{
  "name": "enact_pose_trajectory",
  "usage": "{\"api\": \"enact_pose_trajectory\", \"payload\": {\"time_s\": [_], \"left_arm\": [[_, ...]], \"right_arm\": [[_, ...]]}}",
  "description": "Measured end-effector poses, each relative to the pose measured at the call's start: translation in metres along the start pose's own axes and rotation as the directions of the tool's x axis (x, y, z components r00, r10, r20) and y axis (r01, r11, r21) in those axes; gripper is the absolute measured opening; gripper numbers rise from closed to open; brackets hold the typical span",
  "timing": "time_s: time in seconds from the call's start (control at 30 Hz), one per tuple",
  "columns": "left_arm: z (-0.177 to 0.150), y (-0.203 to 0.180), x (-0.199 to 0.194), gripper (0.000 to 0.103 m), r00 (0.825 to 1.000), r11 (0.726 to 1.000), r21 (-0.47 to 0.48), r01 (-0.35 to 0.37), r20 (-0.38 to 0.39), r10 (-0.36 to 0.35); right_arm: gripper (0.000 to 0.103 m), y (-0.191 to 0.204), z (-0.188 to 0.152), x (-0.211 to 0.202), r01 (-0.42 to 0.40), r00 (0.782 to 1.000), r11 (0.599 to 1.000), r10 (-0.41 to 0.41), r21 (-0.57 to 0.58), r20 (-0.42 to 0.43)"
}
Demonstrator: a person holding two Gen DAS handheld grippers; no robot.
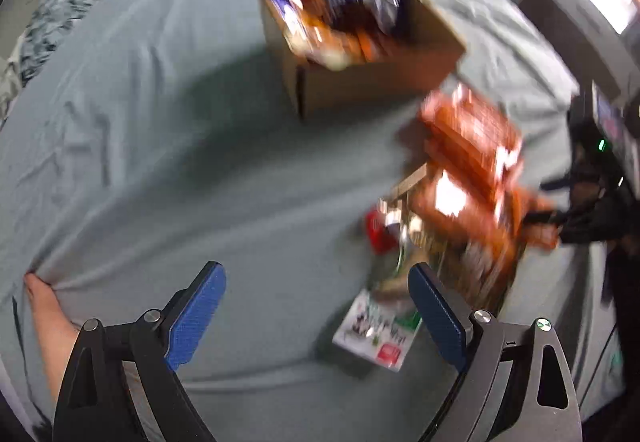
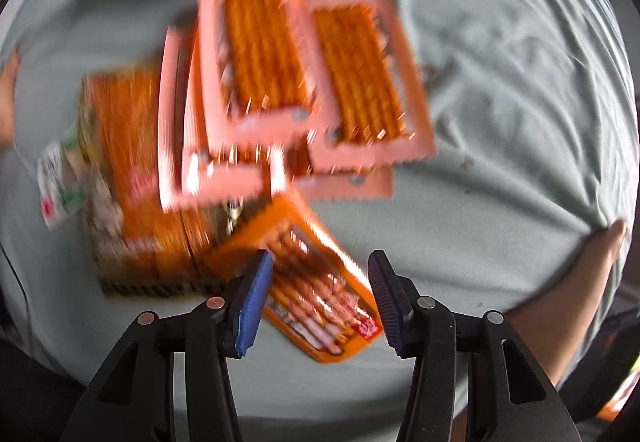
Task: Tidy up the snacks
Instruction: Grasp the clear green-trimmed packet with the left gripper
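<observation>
**Hovering over a snack pile on a grey-blue sheet**

Hanging above the sheet (image 1: 160, 145) with the left gripper (image 1: 316, 306) spread wide, nothing between its blue pads. Likewise parted on the right gripper (image 2: 320, 290), poised just over an orange snack packet (image 2: 312, 282) lying flat, not touching it as far as can be told.

Beyond that packet, crowded by a heap: pink-edged packets (image 2: 264, 81) overlapping one another, an orange box (image 2: 136, 177) at their left, a white-and-green packet (image 2: 56, 181) at the far left edge. Blurred by motion throughout, so print and exact count unreadable.

Farther back in the left view, an open cardboard box (image 1: 360, 81) holding blue and orange wrappers (image 1: 336, 9), probably several, smeared together. Cut off at the top edge of the right view, only the box's brown wall showing. Bare skin (image 1: 48, 322) pressed against the sheet's edge at lower left.
</observation>
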State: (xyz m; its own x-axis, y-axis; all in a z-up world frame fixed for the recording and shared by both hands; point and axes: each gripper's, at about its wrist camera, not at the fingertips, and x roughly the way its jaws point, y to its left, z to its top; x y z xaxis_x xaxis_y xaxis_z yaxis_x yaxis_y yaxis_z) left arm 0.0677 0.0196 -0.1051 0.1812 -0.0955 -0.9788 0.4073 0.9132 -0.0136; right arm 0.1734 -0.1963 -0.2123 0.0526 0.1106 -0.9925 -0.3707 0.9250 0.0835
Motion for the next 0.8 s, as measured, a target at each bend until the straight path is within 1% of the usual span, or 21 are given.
{"api": "enact_pose_trajectory", "payload": {"time_s": [0.03, 0.1, 0.17, 0.2, 0.27, 0.33, 0.37, 0.4, 0.43, 0.47, 0.5, 0.53, 0.57, 0.63, 0.7, 0.73, 0.8], "left_arm": [[-0.001, -0.002, 0.007, 0.089, 1.000, 0.999, 0.033, 0.000, -0.029, 0.001], [-0.001, -0.004, 0.015, 0.087, 0.999, 0.998, 0.068, -0.008, -0.045, 0.011], [0.000, -0.004, 0.021, 0.087, 0.999, 0.996, 0.081, -0.025, -0.041, 0.029], [0.001, -0.003, 0.024, 0.087, 0.998, 0.997, 0.078, -0.025, -0.047, 0.028], [0.005, -0.001, 0.029, 0.087, 0.998, 0.998, 0.065, -0.013, -0.061, 0.017], [0.007, 0.000, 0.029, 0.087, 0.998, 0.998, 0.055, -0.009, -0.058, 0.012], [0.008, 0.000, 0.031, 0.087, 0.998, 0.998, 0.056, -0.013, -0.055, 0.016], [0.008, 0.000, 0.031, 0.087, 0.998, 0.998, 0.062, -0.019, -0.051, 0.022], [0.008, 0.000, 0.030, 0.087, 0.998, 0.997, 0.073, -0.029, -0.045, 0.033], [0.008, 0.000, 0.030, 0.087, 0.998, 0.996, 0.080, -0.035, -0.042, 0.038], [0.007, -0.001, 0.031, 0.087, 0.998, 0.995, 0.095, -0.040, -0.039, 0.044], [0.007, -0.003, 0.030, 0.087, 0.998, 0.993, 0.106, -0.043, -0.038, 0.047], [0.008, -0.005, 0.030, 0.087, 0.998, 0.992, 0.114, -0.045, -0.038, 0.050], [0.007, -0.010, 0.033, 0.087, 0.998, 0.990, 0.134, -0.047, -0.046, 0.053], [0.005, -0.016, 0.035, 0.087, 0.997, 0.987, 0.157, -0.036, -0.060, 0.046], [0.003, -0.018, 0.036, 0.087, 0.997, 0.986, 0.167, -0.030, -0.065, 0.041], [-0.002, -0.029, 0.039, 0.087, 0.996, 0.977, 0.212, -0.021, -0.078, 0.038]], "right_arm": [[0.049, 0.008, -0.002, 0.006, -0.001, 1.000, 0.999, 0.000, -0.041, -0.029], [0.055, 0.018, -0.002, 0.010, 0.026, 0.999, 0.996, -0.030, -0.086, -0.043], [0.069, 0.025, -0.001, 0.013, 0.081, 0.996, 0.989, -0.085, -0.125, -0.030], [0.072, 0.025, 0.000, 0.016, 0.087, 0.995, 0.988, -0.092, -0.125, -0.037], [0.073, 0.025, 0.000, 0.024, 0.070, 0.993, 0.993, -0.078, -0.097, -0.083], [0.073, 0.026, -0.002, 0.027, 0.072, 0.994, 0.994, -0.079, -0.081, -0.081], [0.068, 0.029, -0.002, 0.027, 0.079, 0.993, 0.993, -0.086, -0.082, -0.083], [0.063, 0.031, -0.004, 0.027, 0.068, 0.993, 0.995, -0.074, -0.074, -0.091], [0.042, 0.030, -0.008, 0.025, 0.054, 0.994, 0.997, -0.060, -0.063, -0.094], [0.033, 0.030, -0.011, 0.021, 0.065, 0.994, 0.996, -0.069, -0.053, -0.088], [0.031, 0.027, -0.017, 0.016, 0.058, 0.995, 0.998, -0.061, -0.040, -0.080], [0.023, 0.023, -0.019, 0.011, 0.031, 0.997, 0.999, -0.033, -0.020, -0.070], [0.022, 0.020, -0.020, 0.007, 0.022, 0.998, 1.000, -0.022, -0.005, -0.058], [0.015, 0.007, -0.025, -0.006, -0.015, 1.000, 0.999, 0.015, 0.050, -0.012], [0.010, -0.005, -0.027, -0.020, -0.048, 0.998, 0.993, 0.044, 0.104, 0.037], [0.007, -0.013, -0.029, -0.029, -0.078, 0.995, 0.987, 0.069, 0.137, 0.071], [0.007, -0.021, -0.032, -0.042, -0.111, 0.989, 0.979, 0.092, 0.173, 0.116]]}}
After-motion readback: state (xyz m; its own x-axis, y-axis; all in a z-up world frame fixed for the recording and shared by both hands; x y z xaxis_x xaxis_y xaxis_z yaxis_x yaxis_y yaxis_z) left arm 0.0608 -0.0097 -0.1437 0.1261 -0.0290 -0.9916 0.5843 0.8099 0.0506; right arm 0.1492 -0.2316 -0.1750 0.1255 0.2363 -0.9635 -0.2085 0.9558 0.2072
